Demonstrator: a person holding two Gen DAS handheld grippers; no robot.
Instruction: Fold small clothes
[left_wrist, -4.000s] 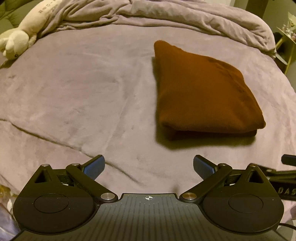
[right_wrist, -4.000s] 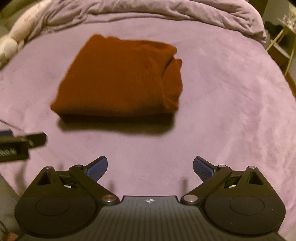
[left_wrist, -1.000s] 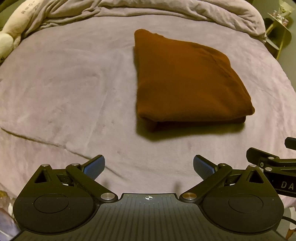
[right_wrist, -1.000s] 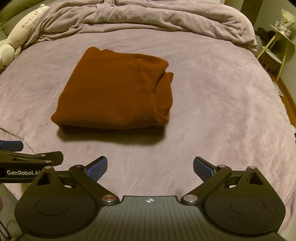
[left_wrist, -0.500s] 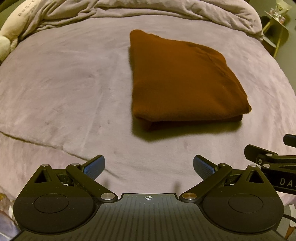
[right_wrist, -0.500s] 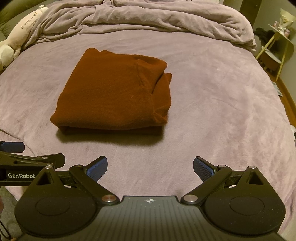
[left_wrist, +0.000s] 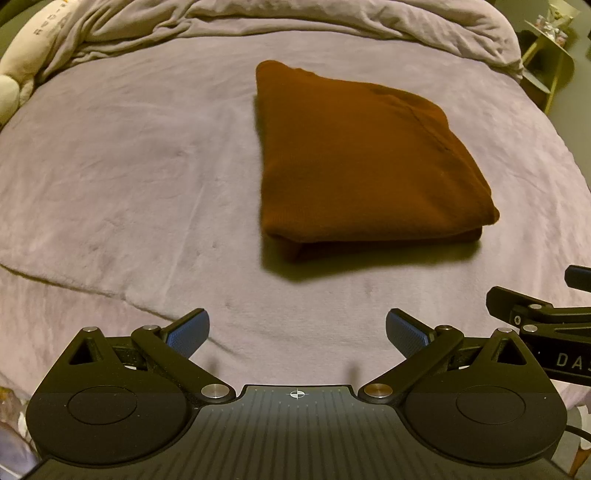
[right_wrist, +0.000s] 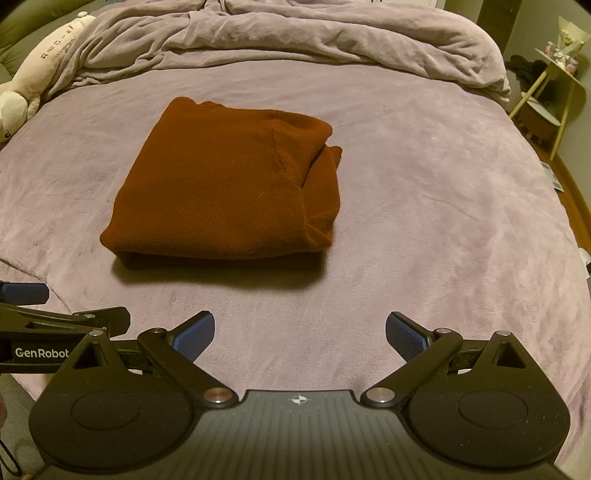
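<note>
A rust-brown garment (left_wrist: 362, 162) (right_wrist: 229, 188) lies folded into a thick rectangle on the purple bed cover (left_wrist: 129, 166) (right_wrist: 443, 206). My left gripper (left_wrist: 295, 328) hangs open near the bed's front edge, well short of the garment and holding nothing. Beside it, my right gripper (right_wrist: 300, 328) is likewise open and empty, back from the garment's near edge. Each gripper shows at the side of the other's view: the right one (left_wrist: 546, 317) and the left one (right_wrist: 55, 321).
A rumpled purple duvet (right_wrist: 295, 40) is piled along the far side of the bed. A cream plush toy (right_wrist: 22, 92) lies at the far left. A small yellow-legged side table (right_wrist: 554, 85) with odds and ends stands beyond the bed's right edge.
Both grippers have pulled back and steadied, so the garment sits a little farther off and the right view takes in more of the bed. The garment itself has not moved.
</note>
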